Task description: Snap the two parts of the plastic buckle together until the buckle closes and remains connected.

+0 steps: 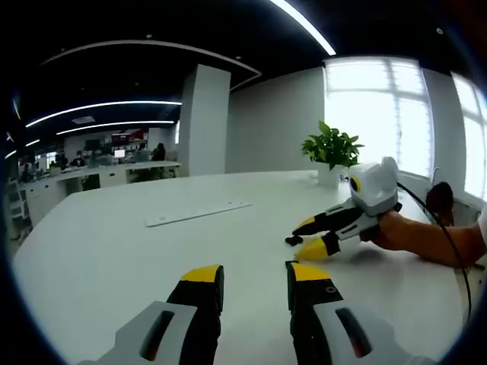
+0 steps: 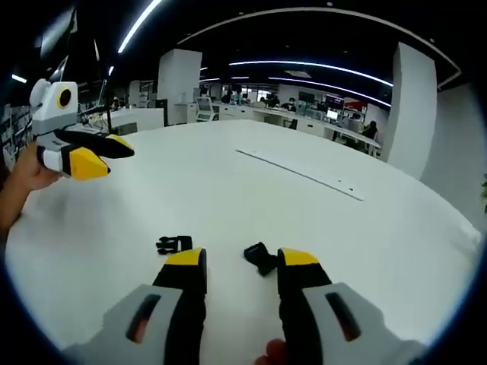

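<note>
Two black buckle parts lie apart on the white table (image 2: 365,228), not joined: the pronged part (image 2: 174,244) sits just past your right gripper's (image 2: 242,268) left jaw tip, and the other part (image 2: 261,257) lies between the jaw tips, close against the inner side of the right jaw; whether it touches that jaw can't be told. Your right gripper has its jaws spread apart, holding nothing, low over the table with the parts right at its tips. In the left gripper view a small black piece (image 1: 294,240) shows on the table just beside the right gripper's yellow tips; which part it is can't be told. Your left gripper (image 1: 255,277) also has its jaws apart with nothing between them, well away from the buckle parts; in the right gripper view it sits off to the left, held in your hand (image 2: 27,179), raised off the table. Your other hand (image 1: 396,228) grips the right gripper, and a black cable (image 1: 449,236) runs from it. A long flat white strip (image 2: 300,172) lies further out on the table. A potted plant (image 1: 332,152) stands at the table's far edge near the bright window (image 1: 380,114). Office desks (image 2: 304,118) in the background.
</note>
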Demonstrator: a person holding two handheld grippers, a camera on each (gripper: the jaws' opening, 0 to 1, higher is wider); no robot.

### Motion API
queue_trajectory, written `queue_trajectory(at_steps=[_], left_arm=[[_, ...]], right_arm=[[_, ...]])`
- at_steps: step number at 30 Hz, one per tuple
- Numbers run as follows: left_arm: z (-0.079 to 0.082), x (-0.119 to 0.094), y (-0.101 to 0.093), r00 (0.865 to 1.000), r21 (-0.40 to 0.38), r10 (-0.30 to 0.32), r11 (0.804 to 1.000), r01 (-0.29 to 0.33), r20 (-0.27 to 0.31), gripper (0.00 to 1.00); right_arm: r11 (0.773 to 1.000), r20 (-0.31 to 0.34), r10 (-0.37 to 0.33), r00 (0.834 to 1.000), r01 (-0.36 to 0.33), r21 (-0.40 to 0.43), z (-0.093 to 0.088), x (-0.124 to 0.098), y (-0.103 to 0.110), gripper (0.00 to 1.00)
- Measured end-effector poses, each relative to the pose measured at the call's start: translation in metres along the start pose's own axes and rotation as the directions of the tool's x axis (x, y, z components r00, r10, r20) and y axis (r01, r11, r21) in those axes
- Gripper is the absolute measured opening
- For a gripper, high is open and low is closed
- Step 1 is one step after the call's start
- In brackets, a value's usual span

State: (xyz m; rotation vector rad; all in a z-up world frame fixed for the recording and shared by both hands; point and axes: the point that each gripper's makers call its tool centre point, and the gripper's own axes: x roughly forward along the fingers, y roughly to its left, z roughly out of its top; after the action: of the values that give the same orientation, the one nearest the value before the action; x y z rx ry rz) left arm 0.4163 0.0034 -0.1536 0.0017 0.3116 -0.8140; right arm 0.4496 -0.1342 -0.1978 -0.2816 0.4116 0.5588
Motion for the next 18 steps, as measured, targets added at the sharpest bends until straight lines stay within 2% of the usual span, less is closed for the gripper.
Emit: queue_trajectory(at_steps=[9,18], left_arm=[[0.000,0.000,0.000,1.000,0.003,0.001,1.000,-0.001,-0.001,0.33],[-0.002,0.001,-0.001,1.000,0.005,0.000,1.000,0.000,-0.007,0.33]], right_arm=[[1.000,0.010,0.018,1.000,-0.018,-0.008,0.002,0.000,0.008,0.44],[0.997,0.025,0.054,0.998,-0.053,-0.056,0.005,-0.003,0.031,0.54]])
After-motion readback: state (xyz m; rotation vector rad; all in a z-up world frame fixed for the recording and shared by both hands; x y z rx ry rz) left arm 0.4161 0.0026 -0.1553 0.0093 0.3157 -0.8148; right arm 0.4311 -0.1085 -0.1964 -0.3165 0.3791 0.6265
